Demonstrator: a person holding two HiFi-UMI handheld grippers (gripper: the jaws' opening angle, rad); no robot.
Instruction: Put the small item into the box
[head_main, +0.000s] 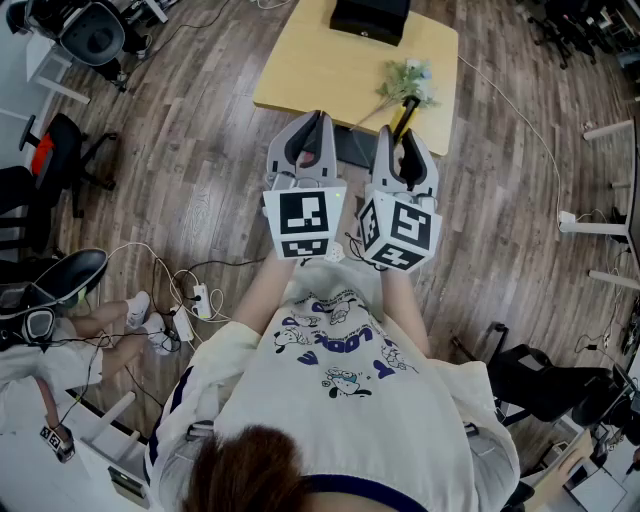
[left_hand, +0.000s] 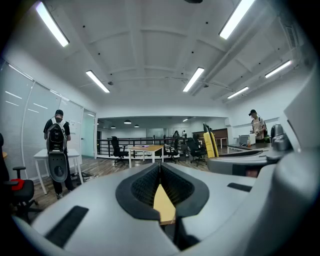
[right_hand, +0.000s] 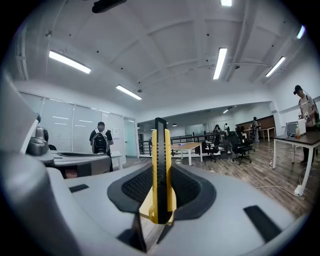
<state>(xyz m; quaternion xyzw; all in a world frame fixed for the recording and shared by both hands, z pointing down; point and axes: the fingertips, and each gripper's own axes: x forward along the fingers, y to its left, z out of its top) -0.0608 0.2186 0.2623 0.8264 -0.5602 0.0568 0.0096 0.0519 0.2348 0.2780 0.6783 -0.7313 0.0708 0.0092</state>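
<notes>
A yellow and black utility knife (head_main: 405, 115) stands upright between the pads of my right gripper (head_main: 400, 138), which is shut on it; in the right gripper view the knife (right_hand: 160, 165) rises well past the jaws of the right gripper (right_hand: 160, 197). My left gripper (head_main: 314, 122) is beside it, shut with nothing held, its tips meeting in the left gripper view (left_hand: 160, 167). Both grippers are raised in front of the person's chest, short of the wooden table (head_main: 310, 75). The black box (head_main: 370, 18) sits at the table's far edge. The knife (left_hand: 210, 141) also shows in the left gripper view.
A sprig of artificial flowers (head_main: 408, 82) lies on the table's right side. Office chairs (head_main: 95, 35) stand at the left. Cables and a power strip (head_main: 185, 320) lie on the wood floor, next to a seated person's legs (head_main: 110, 320). A standing person (right_hand: 100, 142) is far off.
</notes>
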